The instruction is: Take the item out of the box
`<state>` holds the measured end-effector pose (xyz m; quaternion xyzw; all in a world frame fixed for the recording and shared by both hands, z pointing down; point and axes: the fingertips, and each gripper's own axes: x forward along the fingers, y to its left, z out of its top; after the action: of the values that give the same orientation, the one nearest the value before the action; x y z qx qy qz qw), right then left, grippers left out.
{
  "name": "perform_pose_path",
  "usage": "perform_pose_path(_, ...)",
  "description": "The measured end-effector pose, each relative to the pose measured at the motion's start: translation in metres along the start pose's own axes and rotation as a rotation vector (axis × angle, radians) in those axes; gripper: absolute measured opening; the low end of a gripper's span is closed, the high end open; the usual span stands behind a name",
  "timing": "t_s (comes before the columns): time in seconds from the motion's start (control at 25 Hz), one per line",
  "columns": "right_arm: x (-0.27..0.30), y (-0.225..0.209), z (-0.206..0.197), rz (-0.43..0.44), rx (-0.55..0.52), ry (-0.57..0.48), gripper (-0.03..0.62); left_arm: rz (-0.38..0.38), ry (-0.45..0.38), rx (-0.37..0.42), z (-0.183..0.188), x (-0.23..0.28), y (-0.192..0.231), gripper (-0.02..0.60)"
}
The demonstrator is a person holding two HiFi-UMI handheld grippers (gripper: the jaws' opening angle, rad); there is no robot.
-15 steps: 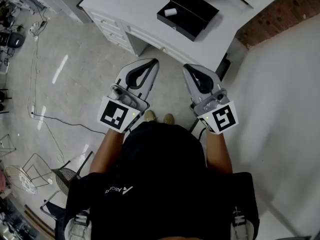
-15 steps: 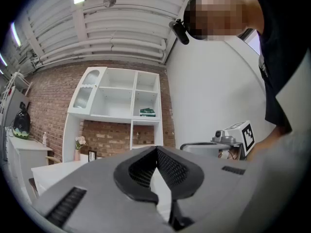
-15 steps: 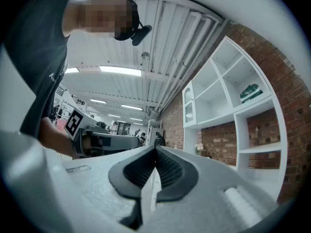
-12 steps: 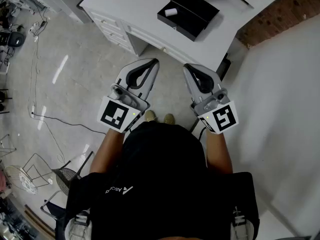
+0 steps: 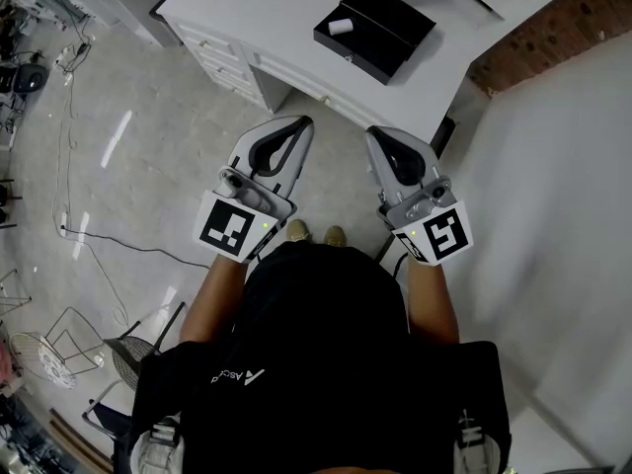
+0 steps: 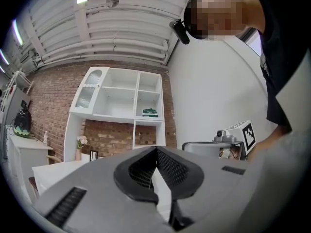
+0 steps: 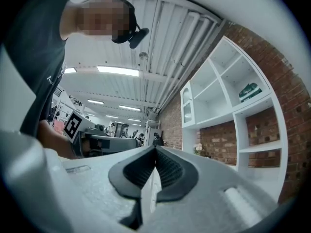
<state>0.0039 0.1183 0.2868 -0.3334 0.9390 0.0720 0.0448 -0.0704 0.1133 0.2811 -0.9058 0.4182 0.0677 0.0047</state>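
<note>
An open black box [image 5: 380,30] lies on the white desk [image 5: 286,23] ahead of me, with a small white item [image 5: 340,26] inside its left part. My left gripper [image 5: 305,121] and right gripper [image 5: 373,132] are held side by side above the floor, short of the desk's front edge. Both are shut with nothing between the jaws. In the left gripper view the left gripper [image 6: 156,149] points up at a shelf unit. The right gripper [image 7: 155,149] likewise points upward in the right gripper view.
The desk has white drawers [image 5: 229,65] along its front. A brick wall [image 5: 553,28] and a white wall [image 5: 553,215] stand to the right. Cables [image 5: 74,166] and a wire rack [image 5: 59,339] lie on the floor at left. A white shelf unit [image 6: 121,106] stands against brick.
The view has shifted slightly, so that the box and the right gripper sit a few pixels further right. Both grippers stay shut and empty.
</note>
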Motion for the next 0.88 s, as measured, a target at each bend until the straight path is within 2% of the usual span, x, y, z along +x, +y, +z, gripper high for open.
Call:
perform_pose_path(0.56, 0.02, 0.003, -0.006, -0.088, -0.032, 0.055, 0.002, -0.07, 0.041, -0.022, -0.018, 0.001, 0.041, 0.0)
perform_pose_path(0.72, 0.026, -0.002, -0.008, -0.108, -0.039, 0.067, 0.002, -0.084, 0.034, -0.026, -0.018, 0.012, 0.052, 0.0)
perform_pose_path(0.88, 0.035, -0.019, -0.012, -0.109, -0.039, 0.059, 0.002, -0.091, 0.07, -0.002, -0.027, 0.031, 0.066, 0.0)
